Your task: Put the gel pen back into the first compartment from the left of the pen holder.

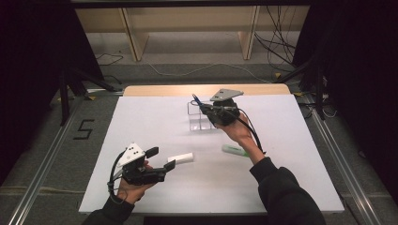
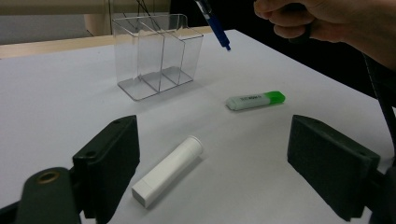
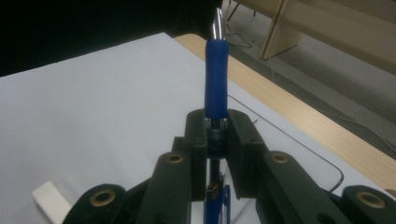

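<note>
1. Now my right jaws (image 3: 217, 133) clamp the blue pen (image 3: 215, 84) above the clear organiser (image 1: 202, 117) — next, tip it into a compartment.
2. Left jaws (image 2: 212, 163) stand wide near the white tube (image 2: 168, 170).

The right gripper (image 1: 210, 107) is raised at the end of an outstretched right forearm, its grey three-cornered plate on top, its cable trailing back along the wrist. Its jaws are clamped tight on a blue pen (image 3: 215, 79) that sticks out beyond their tips. The left gripper (image 1: 161, 158) sits low, near the person, pointing across toward the right arm, its jaws spread wide apart with nothing gripped between them.
</note>
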Demonstrator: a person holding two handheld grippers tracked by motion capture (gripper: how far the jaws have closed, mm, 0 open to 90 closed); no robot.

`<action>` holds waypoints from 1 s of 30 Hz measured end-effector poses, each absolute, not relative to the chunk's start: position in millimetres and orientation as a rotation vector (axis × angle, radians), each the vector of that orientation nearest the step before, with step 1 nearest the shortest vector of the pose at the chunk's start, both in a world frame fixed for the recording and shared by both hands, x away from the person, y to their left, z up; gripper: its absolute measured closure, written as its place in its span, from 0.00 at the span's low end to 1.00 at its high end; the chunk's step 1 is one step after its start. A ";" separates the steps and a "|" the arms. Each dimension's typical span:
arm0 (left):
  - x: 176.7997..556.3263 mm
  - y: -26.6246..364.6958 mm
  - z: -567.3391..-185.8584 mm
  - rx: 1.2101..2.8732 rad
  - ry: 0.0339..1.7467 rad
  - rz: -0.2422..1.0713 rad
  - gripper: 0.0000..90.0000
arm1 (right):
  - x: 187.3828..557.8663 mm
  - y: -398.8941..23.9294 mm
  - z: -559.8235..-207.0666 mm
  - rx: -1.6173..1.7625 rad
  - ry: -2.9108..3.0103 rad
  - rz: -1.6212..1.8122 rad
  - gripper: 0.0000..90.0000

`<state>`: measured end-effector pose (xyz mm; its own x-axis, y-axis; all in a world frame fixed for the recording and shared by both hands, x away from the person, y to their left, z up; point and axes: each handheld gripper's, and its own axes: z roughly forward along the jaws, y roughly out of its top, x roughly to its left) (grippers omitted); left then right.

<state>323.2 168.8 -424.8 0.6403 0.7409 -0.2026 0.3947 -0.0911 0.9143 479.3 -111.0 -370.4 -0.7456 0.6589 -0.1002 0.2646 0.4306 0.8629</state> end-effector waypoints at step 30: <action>323.0 169.4 -424.5 1.710 0.930 0.376 0.19 | 510.0 -84.7 -359.0 0.900 2.134 1.339 0.88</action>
